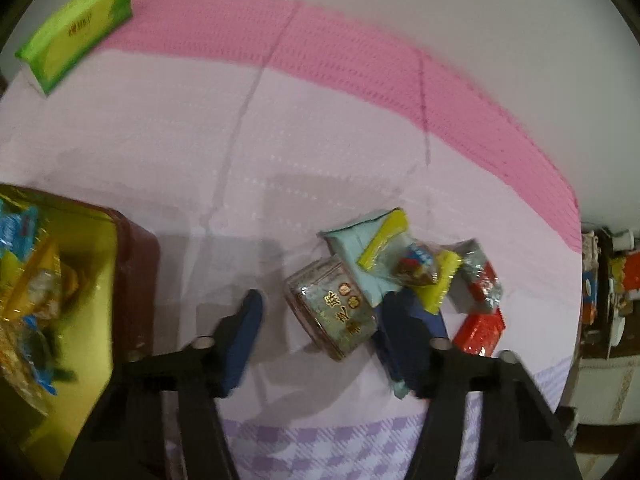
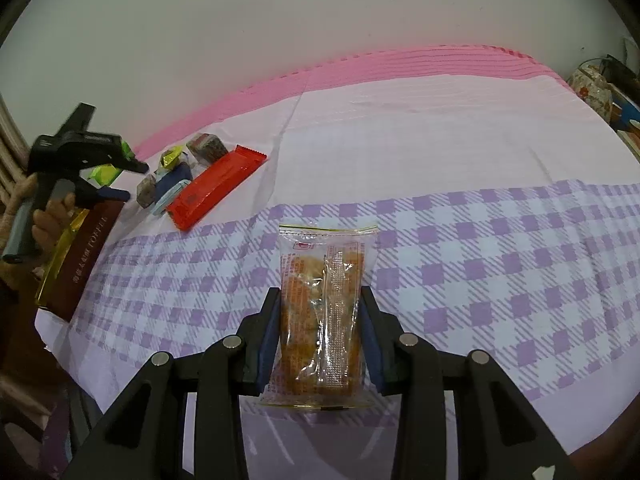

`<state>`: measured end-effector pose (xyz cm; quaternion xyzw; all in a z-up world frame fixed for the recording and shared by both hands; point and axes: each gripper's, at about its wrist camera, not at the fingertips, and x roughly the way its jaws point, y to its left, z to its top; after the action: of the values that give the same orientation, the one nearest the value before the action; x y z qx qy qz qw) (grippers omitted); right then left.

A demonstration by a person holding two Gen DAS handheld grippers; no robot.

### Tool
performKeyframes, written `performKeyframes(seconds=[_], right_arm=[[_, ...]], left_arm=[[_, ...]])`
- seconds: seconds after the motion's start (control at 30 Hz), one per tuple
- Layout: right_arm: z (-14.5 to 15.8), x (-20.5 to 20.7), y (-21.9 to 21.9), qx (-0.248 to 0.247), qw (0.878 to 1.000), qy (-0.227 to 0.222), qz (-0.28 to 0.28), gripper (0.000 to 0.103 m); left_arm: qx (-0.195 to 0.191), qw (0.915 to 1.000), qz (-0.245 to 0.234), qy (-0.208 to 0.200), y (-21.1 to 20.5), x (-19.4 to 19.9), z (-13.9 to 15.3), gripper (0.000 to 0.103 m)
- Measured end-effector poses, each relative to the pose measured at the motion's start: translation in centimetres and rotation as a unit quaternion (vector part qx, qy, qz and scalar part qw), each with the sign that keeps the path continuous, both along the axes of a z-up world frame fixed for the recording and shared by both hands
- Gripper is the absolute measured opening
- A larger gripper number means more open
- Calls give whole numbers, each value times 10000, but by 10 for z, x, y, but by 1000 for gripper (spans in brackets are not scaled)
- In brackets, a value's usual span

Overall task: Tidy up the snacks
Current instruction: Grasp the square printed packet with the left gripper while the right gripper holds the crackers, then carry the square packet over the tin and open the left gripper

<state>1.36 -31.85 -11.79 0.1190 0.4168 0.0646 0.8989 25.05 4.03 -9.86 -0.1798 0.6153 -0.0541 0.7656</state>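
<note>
In the left wrist view my left gripper (image 1: pixel 326 300) points down at a small pile of snacks, jaws open. A round clear-wrapped snack with gold print (image 1: pixel 332 312) lies between the blue fingers (image 1: pixel 244 332). The left pad stands apart from it; the right one rests against the pile. The pile holds a pale blue packet (image 1: pixel 356 248), a yellow-edged packet (image 1: pixel 416 268) and red packets (image 1: pixel 480 328). My right gripper (image 2: pixel 320 304) is shut on a clear packet of orange snack (image 2: pixel 320 312) above the checked cloth. The right wrist view shows the left gripper (image 2: pixel 148 188), held by a hand, at the pile beside a long red packet (image 2: pixel 216 188).
A brown tin (image 1: pixel 136 280) with a gold inside, holding several wrapped snacks, stands just left of the left gripper; it also shows as a brown tin side (image 2: pixel 92 248). A green box (image 1: pixel 80 32) lies far back left. The cloth-covered table ends at right, with clutter (image 1: pixel 612 280) beyond.
</note>
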Motion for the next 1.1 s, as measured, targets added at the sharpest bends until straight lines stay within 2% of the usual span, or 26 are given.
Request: performKeyframes(seconds=[0.07, 0.13, 0.23, 0.27, 0.47, 0.63, 0.77, 0.9, 1.1], right_arm=[[0, 0, 0, 19, 10000, -4, 9, 36], [1, -1, -1, 35, 10000, -7, 19, 36], [0, -1, -1, 38, 10000, -8, 16, 36], [1, 0, -1, 43, 10000, -9, 17, 36], [0, 1, 0, 59, 10000, -12, 17, 36], [1, 2, 5, -119, 9999, 17, 21, 36], [1, 3, 10, -299, 9995, 26, 32, 36], [2, 3, 11, -260, 9997, 26, 24, 34], [9, 2, 23, -435, 9989, -121, 87, 34]], left_arm=[[-96, 9999, 61, -21, -3, 0, -5, 53], [126, 9999, -4, -82, -8, 1, -4, 51], [137, 9998, 124, -58, -7, -6, -5, 35], [101, 9998, 146, -22, -5, -7, -6, 34], [103, 9999, -30, 62, 6, -28, -5, 34], [540, 9984, -156, -52, -5, -23, -4, 35], [727, 9965, -250, -330, -14, -30, -3, 31], [615, 9961, -402, -492, -14, -53, 9, 31], [430, 9923, -601, -998, -8, -101, 51, 31]])
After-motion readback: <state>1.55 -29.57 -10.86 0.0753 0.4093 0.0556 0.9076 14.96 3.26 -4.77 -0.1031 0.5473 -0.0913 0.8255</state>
